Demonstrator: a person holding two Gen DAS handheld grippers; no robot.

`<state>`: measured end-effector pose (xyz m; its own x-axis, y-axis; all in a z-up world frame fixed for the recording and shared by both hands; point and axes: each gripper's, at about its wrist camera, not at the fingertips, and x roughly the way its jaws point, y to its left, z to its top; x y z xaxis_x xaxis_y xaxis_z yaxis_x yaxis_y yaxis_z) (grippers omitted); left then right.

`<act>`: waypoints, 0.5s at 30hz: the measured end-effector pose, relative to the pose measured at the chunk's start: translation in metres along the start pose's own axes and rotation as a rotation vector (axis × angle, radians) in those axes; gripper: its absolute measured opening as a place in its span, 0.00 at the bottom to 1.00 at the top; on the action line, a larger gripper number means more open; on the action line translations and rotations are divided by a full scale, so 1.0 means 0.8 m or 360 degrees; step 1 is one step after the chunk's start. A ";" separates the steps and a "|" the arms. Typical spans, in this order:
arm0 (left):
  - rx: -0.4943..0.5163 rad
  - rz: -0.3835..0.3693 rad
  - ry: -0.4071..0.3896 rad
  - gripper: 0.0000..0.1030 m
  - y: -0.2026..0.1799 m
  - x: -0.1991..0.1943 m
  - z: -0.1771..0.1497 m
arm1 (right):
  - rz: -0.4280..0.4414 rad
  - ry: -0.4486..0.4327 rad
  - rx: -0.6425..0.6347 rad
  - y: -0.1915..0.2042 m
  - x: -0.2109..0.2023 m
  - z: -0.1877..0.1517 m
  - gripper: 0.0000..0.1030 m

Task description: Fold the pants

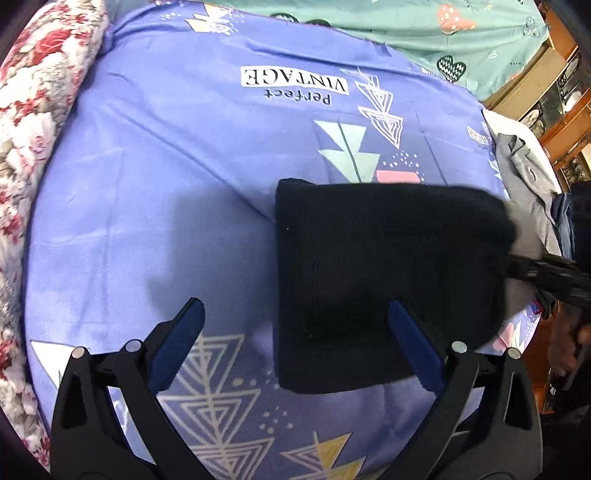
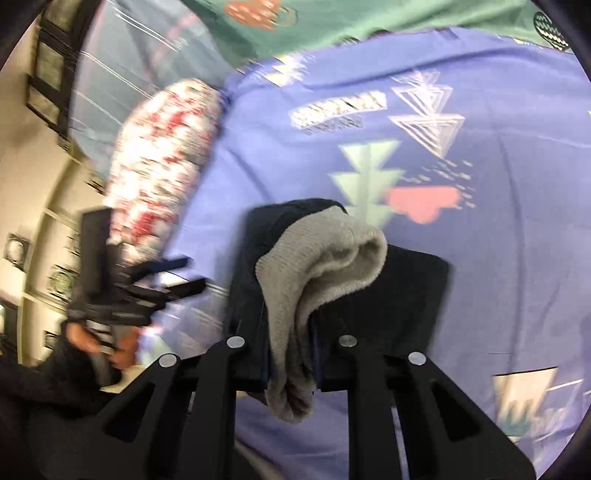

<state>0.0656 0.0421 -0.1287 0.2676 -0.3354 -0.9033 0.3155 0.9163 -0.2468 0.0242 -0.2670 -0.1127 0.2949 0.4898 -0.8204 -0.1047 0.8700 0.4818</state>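
The black pants [image 1: 384,280] lie folded into a thick rectangle on the purple bedsheet [image 1: 177,177]. My left gripper [image 1: 295,343] is open above the sheet, its right finger over the pants' near edge, holding nothing. In the right wrist view my right gripper [image 2: 291,354] is shut on the pants [image 2: 373,306] at a fold where the grey fleece lining [image 2: 321,266] shows, and it lifts that edge. The right gripper [image 1: 535,273] also shows at the pants' right edge in the left wrist view. The left gripper [image 2: 147,284] appears blurred at the left of the right wrist view.
A rolled floral blanket [image 1: 40,122] lies along the sheet's left side. A green patterned sheet [image 1: 406,33] covers the far part. A grey garment [image 1: 528,184] and other clothes are piled at the bed's right edge. Wooden shelving [image 1: 557,96] stands beyond.
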 end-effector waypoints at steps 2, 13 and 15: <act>0.0024 0.0048 0.0058 0.98 -0.009 0.029 0.001 | -0.0160 0.0087 0.0073 -0.037 0.034 -0.006 0.20; 0.0025 0.0100 0.0179 0.98 -0.015 0.075 0.002 | -0.0301 -0.0091 0.0192 -0.050 0.000 -0.022 0.49; -0.0002 0.0087 0.0142 0.98 -0.017 0.067 0.019 | -0.0499 -0.0182 0.0059 -0.033 -0.013 -0.008 0.46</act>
<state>0.0891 0.0084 -0.1685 0.2024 -0.2642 -0.9430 0.3013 0.9330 -0.1967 0.0176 -0.2945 -0.1193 0.4121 0.1871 -0.8917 0.0419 0.9738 0.2237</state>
